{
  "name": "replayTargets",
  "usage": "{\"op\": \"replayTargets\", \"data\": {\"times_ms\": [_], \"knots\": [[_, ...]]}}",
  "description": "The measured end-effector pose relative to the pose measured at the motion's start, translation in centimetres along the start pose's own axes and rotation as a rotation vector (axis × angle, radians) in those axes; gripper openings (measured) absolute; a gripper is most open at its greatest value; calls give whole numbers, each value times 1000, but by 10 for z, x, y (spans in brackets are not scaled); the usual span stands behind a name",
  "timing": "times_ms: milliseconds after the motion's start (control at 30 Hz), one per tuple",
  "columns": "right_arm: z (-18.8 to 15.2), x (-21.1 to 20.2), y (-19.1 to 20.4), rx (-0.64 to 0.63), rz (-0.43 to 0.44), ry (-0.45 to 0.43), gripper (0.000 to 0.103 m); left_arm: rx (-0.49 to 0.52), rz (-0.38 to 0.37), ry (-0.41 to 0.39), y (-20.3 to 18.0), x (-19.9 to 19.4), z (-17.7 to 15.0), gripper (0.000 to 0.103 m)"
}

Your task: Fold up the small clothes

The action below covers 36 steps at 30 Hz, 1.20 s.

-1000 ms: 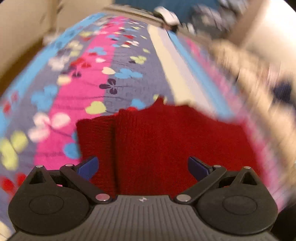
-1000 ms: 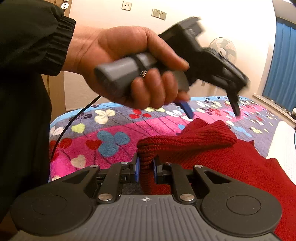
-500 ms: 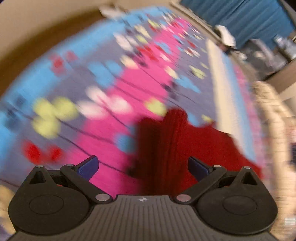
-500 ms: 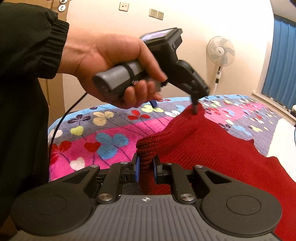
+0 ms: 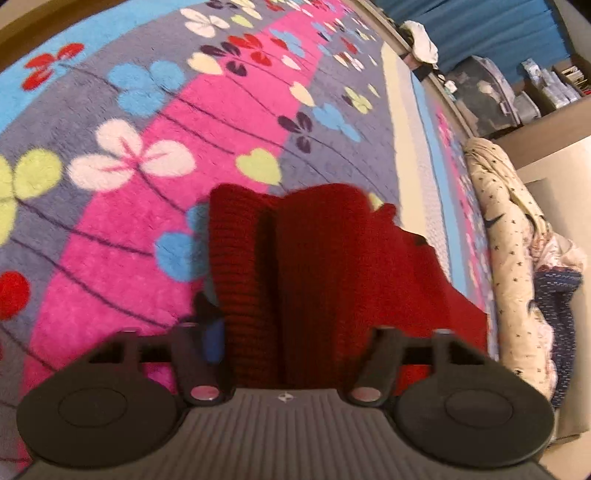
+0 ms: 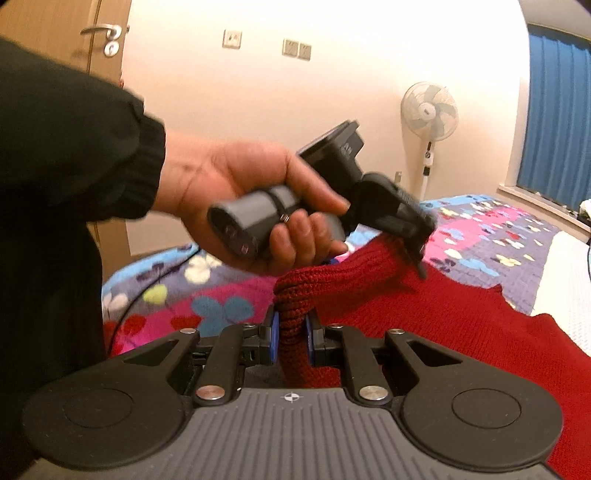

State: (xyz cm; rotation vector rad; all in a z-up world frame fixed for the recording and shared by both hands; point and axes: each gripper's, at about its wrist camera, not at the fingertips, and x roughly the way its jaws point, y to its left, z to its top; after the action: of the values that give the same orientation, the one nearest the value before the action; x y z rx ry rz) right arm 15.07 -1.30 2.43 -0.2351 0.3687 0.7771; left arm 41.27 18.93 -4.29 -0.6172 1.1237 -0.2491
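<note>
A red knit sweater (image 5: 332, 258) lies on a flowered pink, grey and blue blanket (image 5: 147, 221). My right gripper (image 6: 291, 332) is shut on a ribbed edge of the sweater (image 6: 461, 325), which stands up in a bunched fold between its blue pads. A person's hand (image 6: 258, 192) holds my left gripper (image 6: 417, 247) tilted down onto the raised fold further along. In the left wrist view the left gripper (image 5: 291, 328) has its jaws closing with a thick fold of the sweater between them. One blue pad (image 5: 214, 339) sits beside the ribbed edge; the other finger is hidden by cloth.
A bundle of cream and dark blue bedding (image 5: 517, 240) lies along the bed's right side. A white sheet strip (image 5: 413, 158) runs beside the blanket. A standing fan (image 6: 430, 110), a wooden door (image 6: 55, 29) and blue curtains (image 6: 557, 110) are behind. A black sleeve (image 6: 74, 147) fills the left.
The left gripper has come down and rolled onto the sweater's raised fold, and its jaws have narrowed from wide apart. The right gripper has kept its grip and place.
</note>
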Motion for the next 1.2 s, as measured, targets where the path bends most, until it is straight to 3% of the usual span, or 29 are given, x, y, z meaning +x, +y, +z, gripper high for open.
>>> {"op": "replayTargets", "data": {"times_ms": [100, 200, 433, 700, 767, 867, 933, 1000, 1100, 1200], "knots": [[4, -6, -2, 4, -15, -18, 14, 27, -11, -25, 0, -10, -2, 37], [9, -10, -4, 16, -24, -28, 14, 0, -56, -61, 2, -27, -4, 32], [35, -14, 23, -2, 13, -34, 13, 12, -153, -173, 6, -100, -16, 25], [92, -1, 79, -4, 134, -90, 13, -107, -123, -345, 82, -202, -31, 24], [104, 1, 77, 61, 162, -91, 13, -125, -120, -356, 91, -214, -36, 24], [102, 0, 60, 168, 182, -60, 13, -73, -78, -350, 78, -211, -40, 24], [92, -7, 42, 220, 160, -41, 13, -49, -61, -346, 63, -205, -41, 29], [79, -19, 17, 300, 112, -26, 12, -36, -68, -354, 50, -203, -45, 55], [56, -48, -31, 455, 18, -23, 12, 24, -157, -425, 21, -209, -55, 79], [25, -84, -82, 621, -101, -11, 11, 102, -253, -502, -7, -220, -71, 83]]}}
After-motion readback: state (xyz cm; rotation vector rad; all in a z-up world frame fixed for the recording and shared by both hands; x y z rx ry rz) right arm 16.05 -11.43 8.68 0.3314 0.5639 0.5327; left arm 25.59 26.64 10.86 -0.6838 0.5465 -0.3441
